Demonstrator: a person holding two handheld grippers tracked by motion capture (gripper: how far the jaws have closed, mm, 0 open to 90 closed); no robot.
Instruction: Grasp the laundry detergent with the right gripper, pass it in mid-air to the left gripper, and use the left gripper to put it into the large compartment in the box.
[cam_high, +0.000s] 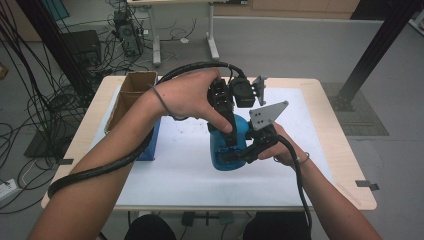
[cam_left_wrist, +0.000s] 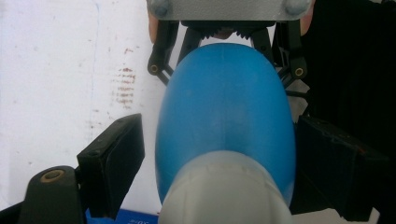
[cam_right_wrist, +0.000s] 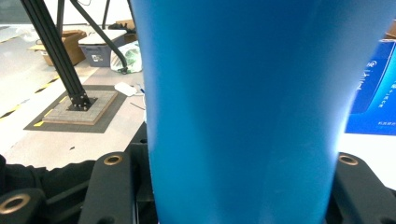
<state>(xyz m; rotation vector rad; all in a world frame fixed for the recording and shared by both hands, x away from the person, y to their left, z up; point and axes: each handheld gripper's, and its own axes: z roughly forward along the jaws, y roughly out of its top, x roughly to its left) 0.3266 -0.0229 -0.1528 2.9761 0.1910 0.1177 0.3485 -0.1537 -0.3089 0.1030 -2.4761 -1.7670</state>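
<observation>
A blue bottle (cam_high: 223, 151) with a pale cap stands upright on the white mat (cam_high: 300, 130). My right gripper (cam_high: 241, 152) comes in from the right and is shut on the bottle's lower body. In the right gripper view the blue wall (cam_right_wrist: 243, 107) sits between that gripper's (cam_right_wrist: 240, 186) jaws. My left gripper (cam_high: 229, 137) reaches down from above. In the left gripper view its (cam_left_wrist: 219, 163) jaws straddle the cap (cam_left_wrist: 222, 191) and the bottle's shoulder (cam_left_wrist: 224, 107). A gap shows at the left pad (cam_left_wrist: 114, 163). The right gripper (cam_left_wrist: 226, 46) shows at the far end of the bottle.
An open cardboard box (cam_high: 131, 95) stands at the table's back left, with a blue carton (cam_high: 151, 145) in front of it, also seen as the blue carton (cam_right_wrist: 373, 88). A black frame post (cam_high: 372, 55) rises beyond the right corner. Thick cables trail over the left forearm.
</observation>
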